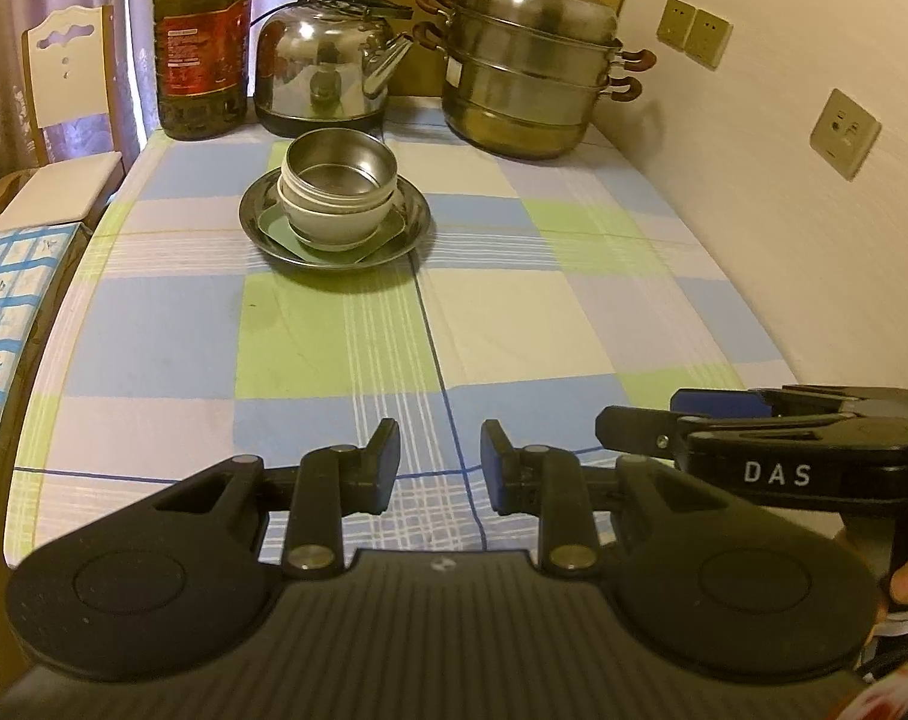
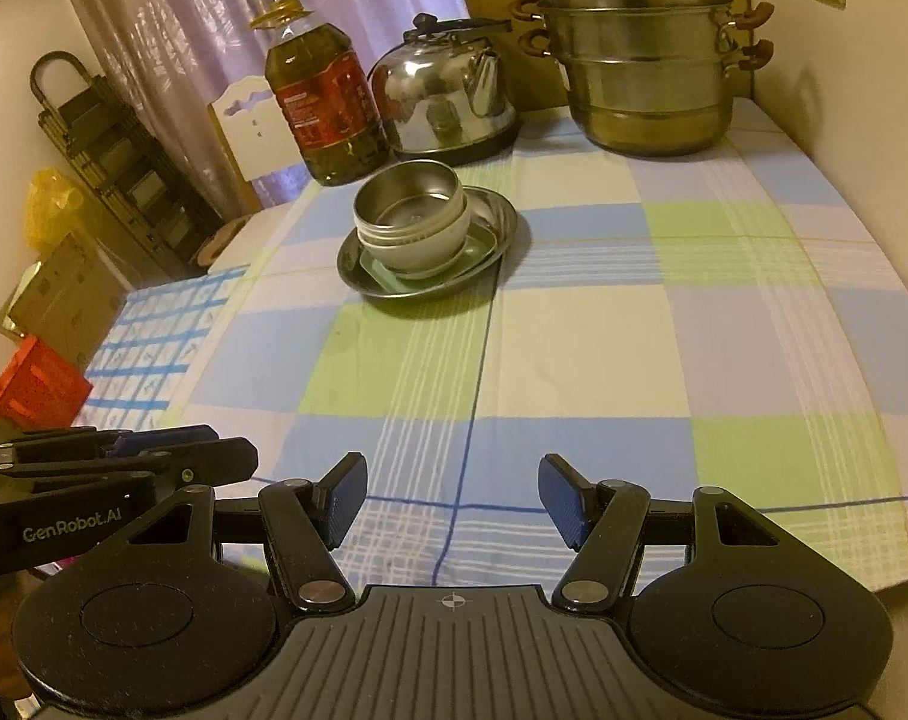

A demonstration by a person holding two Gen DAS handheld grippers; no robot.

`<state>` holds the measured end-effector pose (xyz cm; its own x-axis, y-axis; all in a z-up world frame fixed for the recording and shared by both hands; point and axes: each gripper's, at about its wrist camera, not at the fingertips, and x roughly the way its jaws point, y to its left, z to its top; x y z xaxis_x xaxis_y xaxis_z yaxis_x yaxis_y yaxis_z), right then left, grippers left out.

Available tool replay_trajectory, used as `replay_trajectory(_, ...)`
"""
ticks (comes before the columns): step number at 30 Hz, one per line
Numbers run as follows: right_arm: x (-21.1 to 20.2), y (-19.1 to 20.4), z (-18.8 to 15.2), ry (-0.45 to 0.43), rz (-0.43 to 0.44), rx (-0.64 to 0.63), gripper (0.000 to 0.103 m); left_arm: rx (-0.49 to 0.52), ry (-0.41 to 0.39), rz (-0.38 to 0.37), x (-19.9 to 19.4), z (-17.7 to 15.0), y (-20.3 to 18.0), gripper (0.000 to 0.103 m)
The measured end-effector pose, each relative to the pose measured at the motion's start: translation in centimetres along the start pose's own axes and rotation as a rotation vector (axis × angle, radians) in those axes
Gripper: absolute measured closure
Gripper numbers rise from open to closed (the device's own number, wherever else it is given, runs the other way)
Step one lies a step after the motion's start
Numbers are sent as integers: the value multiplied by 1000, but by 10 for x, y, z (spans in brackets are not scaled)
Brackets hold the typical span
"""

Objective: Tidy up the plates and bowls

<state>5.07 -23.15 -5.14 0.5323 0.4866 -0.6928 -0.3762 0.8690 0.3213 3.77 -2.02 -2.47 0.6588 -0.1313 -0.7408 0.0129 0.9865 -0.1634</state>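
A stack stands at the far middle of the checked tablecloth: a round steel plate, a small green square plate on it, a white bowl on that, and a steel bowl nested on top. The stack also shows in the right wrist view, with the steel plate and the steel bowl. My left gripper is open and empty near the table's front edge. My right gripper is open and empty, also near the front edge, to the right of the left one.
Behind the stack stand an oil bottle, a steel kettle and a lidded steel steamer pot. A wall with sockets bounds the table's right side. A white chair stands at the left.
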Motion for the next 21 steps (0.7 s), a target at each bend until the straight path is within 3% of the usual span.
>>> replay_trajectory(21,-8,9,-9,-13,-10,-10,40,13,-15,-13,-12,-9,-5,77)
